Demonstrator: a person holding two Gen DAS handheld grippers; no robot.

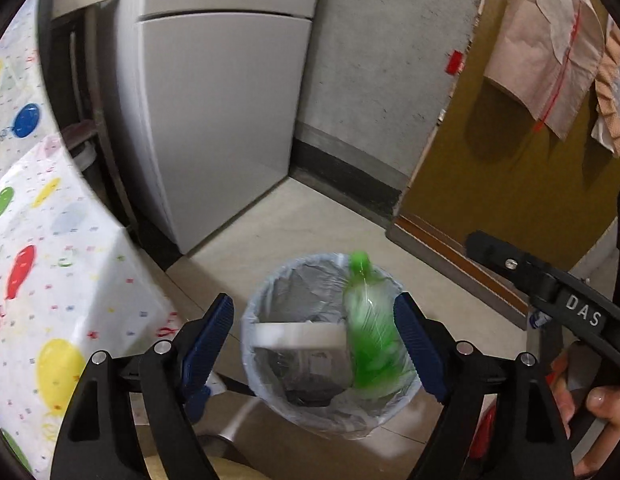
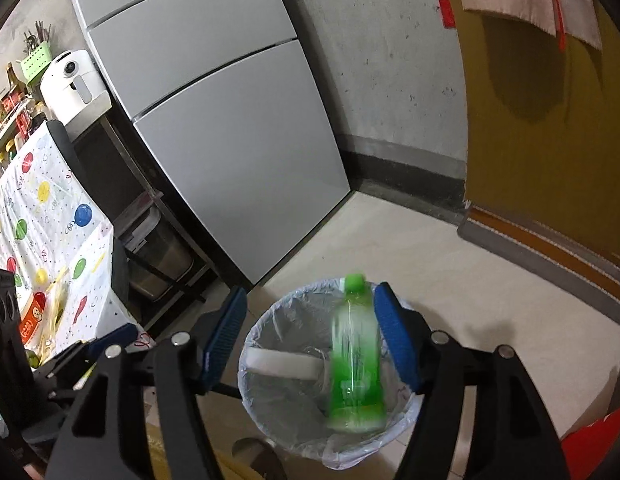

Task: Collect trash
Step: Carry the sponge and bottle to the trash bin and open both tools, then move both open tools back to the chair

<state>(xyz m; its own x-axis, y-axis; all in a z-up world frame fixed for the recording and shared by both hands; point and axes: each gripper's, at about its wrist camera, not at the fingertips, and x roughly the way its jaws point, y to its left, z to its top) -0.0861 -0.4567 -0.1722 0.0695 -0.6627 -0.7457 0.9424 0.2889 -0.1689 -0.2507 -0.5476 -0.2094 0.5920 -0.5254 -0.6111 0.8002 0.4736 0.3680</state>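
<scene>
Now | step: dropping the trash | green bottle (image 2: 355,356) blurred above the lined bin (image 2: 405,428), beside a white box (image 2: 284,364) | left gripper (image 1: 313,344) and right gripper (image 2: 310,340) spread, pinching nothing | advice: hold both grippers over the bin mouth.

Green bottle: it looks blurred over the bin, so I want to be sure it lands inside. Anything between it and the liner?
Nothing visible blocks it: the green bottle hangs over the open bin.
</scene>
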